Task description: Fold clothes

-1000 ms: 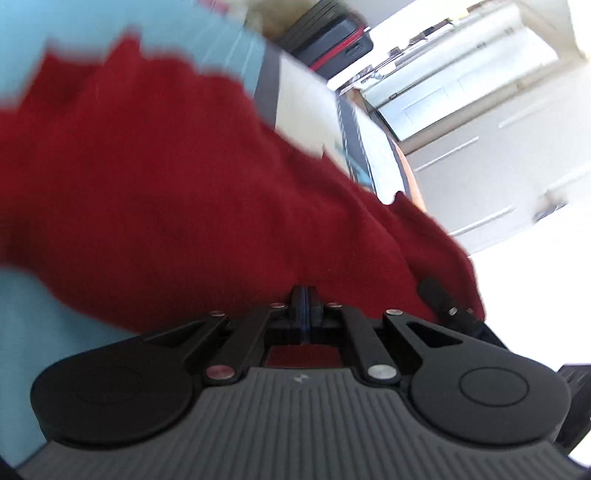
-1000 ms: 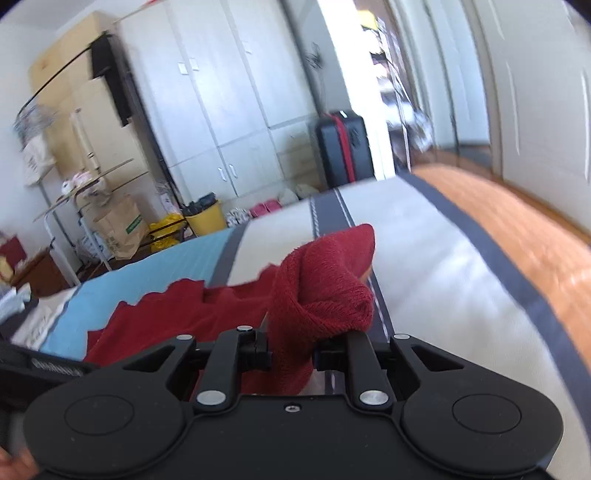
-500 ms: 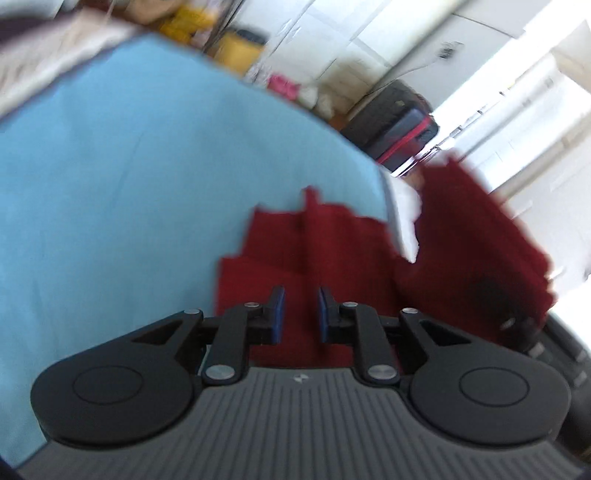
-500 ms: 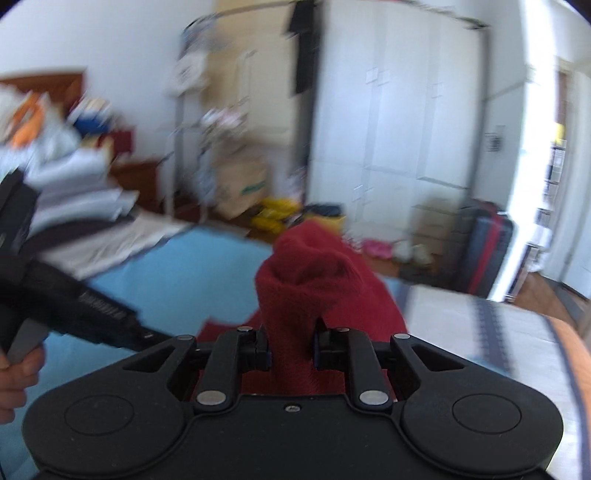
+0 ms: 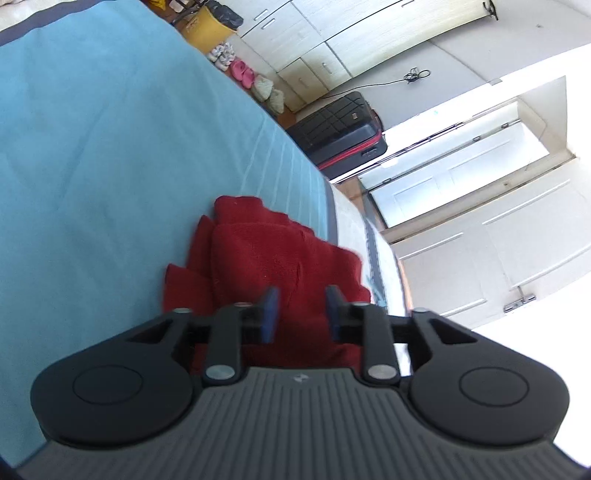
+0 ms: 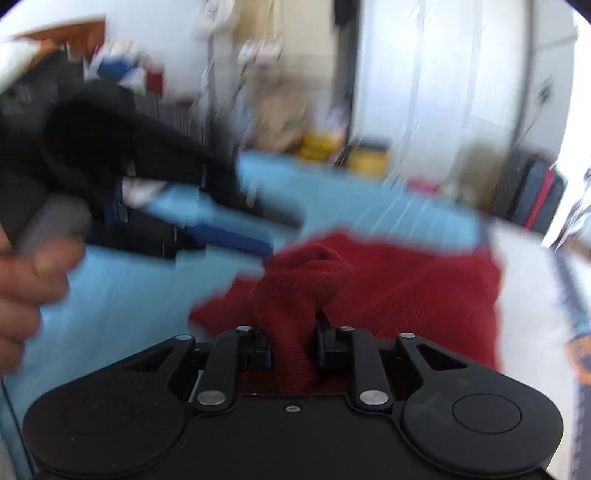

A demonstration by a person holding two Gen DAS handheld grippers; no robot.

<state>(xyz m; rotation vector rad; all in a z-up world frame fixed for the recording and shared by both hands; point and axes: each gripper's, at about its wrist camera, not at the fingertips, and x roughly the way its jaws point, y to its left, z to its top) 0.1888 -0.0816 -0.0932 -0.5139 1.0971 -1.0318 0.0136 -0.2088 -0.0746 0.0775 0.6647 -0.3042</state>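
Observation:
A dark red knit garment (image 5: 273,254) lies folded over on the blue bedsheet (image 5: 92,147). My left gripper (image 5: 301,310) hovers just above its near part, open, with nothing between its blue pads. In the right wrist view the red garment (image 6: 417,273) spreads across the bed, and a bunched fold of it rises between the fingers of my right gripper (image 6: 295,347), which is shut on that fold. The left gripper (image 6: 221,229) shows there as a blurred black shape at upper left, held by a hand (image 6: 26,280).
The bed turns from blue to a cream sheet with dark stripes (image 5: 373,254) on the right. Past its foot stand a black and red suitcase (image 5: 343,129), white wardrobes (image 5: 332,44), a yellow bin (image 5: 207,27) and slippers. A cluttered rack stands at the back (image 6: 258,74).
My left gripper let go of the red cloth and opened wider, now hovering over it. My right gripper carried its fold leftward and down onto the rest of the garment.

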